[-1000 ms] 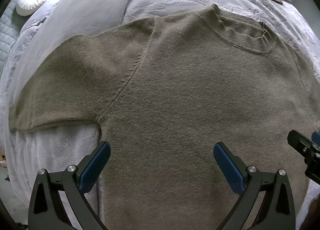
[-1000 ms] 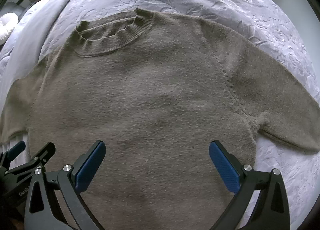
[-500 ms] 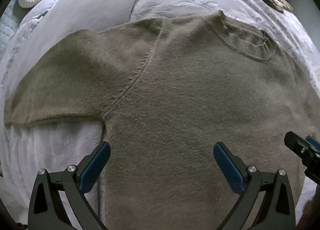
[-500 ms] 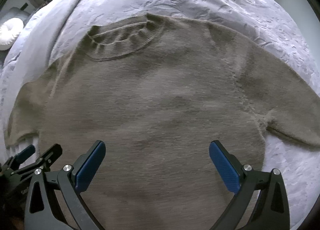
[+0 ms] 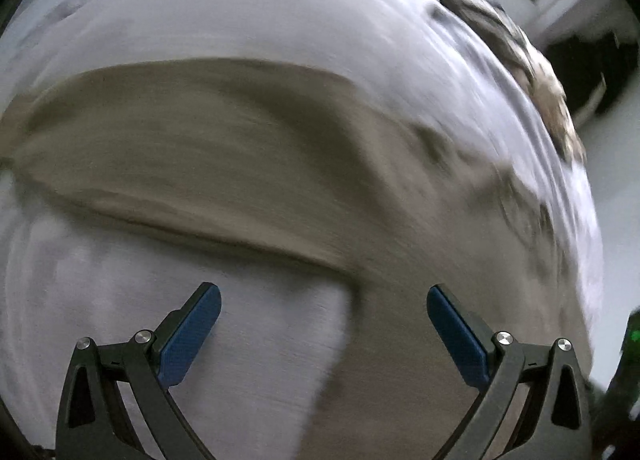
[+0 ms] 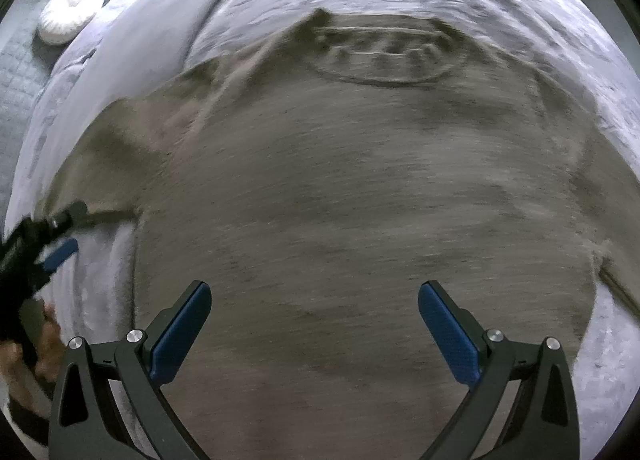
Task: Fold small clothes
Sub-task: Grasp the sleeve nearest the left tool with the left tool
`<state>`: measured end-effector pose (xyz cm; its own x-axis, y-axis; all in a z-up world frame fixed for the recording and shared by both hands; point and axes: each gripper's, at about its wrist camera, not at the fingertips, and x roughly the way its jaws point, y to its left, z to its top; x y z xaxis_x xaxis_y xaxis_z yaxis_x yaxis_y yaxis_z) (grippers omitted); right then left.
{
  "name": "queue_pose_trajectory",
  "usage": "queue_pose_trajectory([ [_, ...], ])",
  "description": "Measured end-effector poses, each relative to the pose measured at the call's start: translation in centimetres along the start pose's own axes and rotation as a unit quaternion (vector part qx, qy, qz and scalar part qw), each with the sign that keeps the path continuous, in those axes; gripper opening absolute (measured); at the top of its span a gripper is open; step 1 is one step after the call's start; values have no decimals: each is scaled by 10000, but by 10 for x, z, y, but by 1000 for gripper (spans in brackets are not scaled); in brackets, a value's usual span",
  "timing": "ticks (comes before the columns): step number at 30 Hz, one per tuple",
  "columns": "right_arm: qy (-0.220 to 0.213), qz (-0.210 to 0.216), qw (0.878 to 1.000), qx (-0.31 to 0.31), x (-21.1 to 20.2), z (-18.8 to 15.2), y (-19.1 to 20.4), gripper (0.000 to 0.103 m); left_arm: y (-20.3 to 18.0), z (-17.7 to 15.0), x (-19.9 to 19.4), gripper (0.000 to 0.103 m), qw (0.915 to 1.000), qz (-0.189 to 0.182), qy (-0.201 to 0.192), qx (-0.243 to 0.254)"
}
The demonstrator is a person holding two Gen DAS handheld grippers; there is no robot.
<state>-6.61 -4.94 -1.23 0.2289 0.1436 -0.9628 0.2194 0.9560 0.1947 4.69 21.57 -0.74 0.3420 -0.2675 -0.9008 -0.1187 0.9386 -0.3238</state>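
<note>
1. Brown sweater [image 6: 360, 188] lies spread flat on the bed [image 6: 520, 8], front up, neckline [image 6: 384, 56] at far side.
2. L gripper [image 5: 322, 324]: jaws wide apart, holding nothing; over the sweater's side edge below its sleeve [image 5: 168, 152], left pad over bare bedcover.
3. R gripper [image 6: 314, 324]: jaws wide apart, holding nothing; over sweater's lower body.
4. Both views motion-blurred.
5. White round cushion [image 6: 70, 18] far left, off the sweater.
</note>
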Motion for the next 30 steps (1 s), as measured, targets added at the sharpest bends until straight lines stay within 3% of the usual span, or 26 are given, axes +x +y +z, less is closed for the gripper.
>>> queue_pose_trajectory([
  [6, 91, -20, 9997, -247, 3, -6, 24, 103, 99, 26, -13, 103, 9931, 419, -601, -910],
  [9, 125, -69, 9995, -278, 4, -8, 33, 103, 140, 38, -4, 103, 9869, 313, -607, -1463],
  [11, 162, -99, 9994, -296, 6, -8, 39, 103, 157, 47, 1, 103, 9827, 204, -677, -1710],
  [14, 192, -121, 9991, -345, 8, -9, 46, 103, 157, 54, 3, 102, 9804, 320, -910, -1717],
  [15, 201, -114, 9991, -358, 9, -9, 50, 103, 156, 55, 2, 96, 9794, 384, -995, -1714],
  [17, 226, -82, 9990, -375, 10, -9, 48, 103, 158, 55, -1, 65, 9779, 449, -1095, -1725],
  [19, 250, -24, 9989, -404, 10, -10, 49, 103, 168, 52, -5, 6, 9792, 62, -1152, -1668],
  [21, 255, 65, 9986, -458, 10, -10, 52, 103, 174, 52, -8, 6, 9757, -461, -1244, -1741],
  [22, 246, 93, 9985, -472, 11, -10, 53, 103, 170, 53, -10, 6, 9755, -555, -1288, -1698],
  [27, 168, 251, 9988, -380, 12, -12, 51, 103, 142, 52, -44, 6, 9754, -1060, -1676, -965],
  [30, 84, 312, 9992, -218, 11, -11, 40, 103, 96, 59, -58, 6, 9727, -1476, -1750, -372],
])
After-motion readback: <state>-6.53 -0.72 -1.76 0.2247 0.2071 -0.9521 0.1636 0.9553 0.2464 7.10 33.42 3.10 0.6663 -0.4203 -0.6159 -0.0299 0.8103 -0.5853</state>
